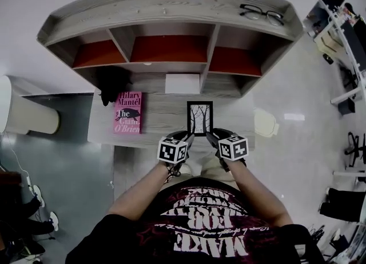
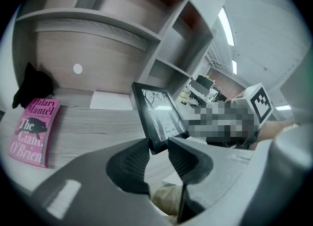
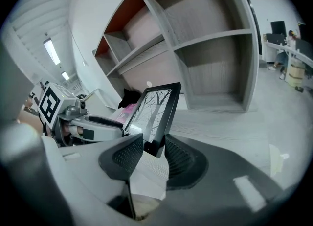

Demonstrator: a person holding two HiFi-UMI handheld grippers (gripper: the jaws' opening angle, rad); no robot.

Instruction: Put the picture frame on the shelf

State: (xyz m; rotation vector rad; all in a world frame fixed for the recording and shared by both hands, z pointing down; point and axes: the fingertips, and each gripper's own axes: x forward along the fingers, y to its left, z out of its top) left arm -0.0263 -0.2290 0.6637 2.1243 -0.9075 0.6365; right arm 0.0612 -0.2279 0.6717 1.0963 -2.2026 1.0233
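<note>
Jaws of left gripper (image 2: 157, 147) and right gripper (image 3: 154, 147) clamp bottom corners of picture frame (image 1: 199, 118)

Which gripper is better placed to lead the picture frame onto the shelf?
Probably right. The left gripper and right gripper each clamp a bottom corner of the black-framed tree picture, but the right one faces bare compartments of the grey wooden shelf; the pink paperback book lies on the left's side.
</note>
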